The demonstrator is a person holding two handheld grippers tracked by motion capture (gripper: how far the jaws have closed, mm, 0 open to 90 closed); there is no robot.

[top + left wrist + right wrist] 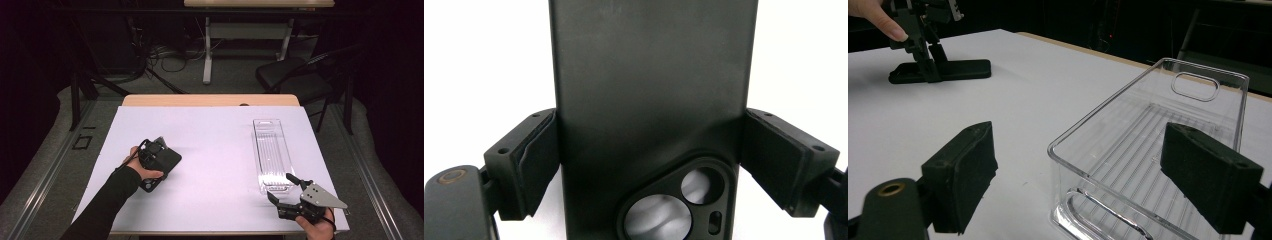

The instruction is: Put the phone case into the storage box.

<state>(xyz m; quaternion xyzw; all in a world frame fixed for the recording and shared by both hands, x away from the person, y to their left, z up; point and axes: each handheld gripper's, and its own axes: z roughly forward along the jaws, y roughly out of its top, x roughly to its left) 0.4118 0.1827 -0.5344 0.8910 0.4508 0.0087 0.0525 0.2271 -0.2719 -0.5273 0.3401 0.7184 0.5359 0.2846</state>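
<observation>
The left gripper (167, 161) sits at the left middle of the high view, on the white table (215, 150), with a sleeved forearm running up to it from the bottom left corner. A black phone case (651, 100) lies between its jaws. In the left gripper view the case fills the centre of the frame, back side up (its camera cutout shows at the bottom centre), and both pads (536, 165) press against its long edges, so the jaws are clamped on it. In the right gripper view the same case (955, 70) appears at the upper left, lying flat on the table with that gripper standing over it.

The right gripper (284, 189) is at the lower right of the high view, a hand (316, 227) holding it at the bottom edge. Its jaws stand wide apart with nothing pressed between them. They straddle the near corner of a clear bin (272, 152): in the right gripper view one pad is outside the bin (1153, 150) at the lower left of the frame and the other is over its inside at the right. The bin stands lengthwise at the right of the table, well apart from the case.
</observation>
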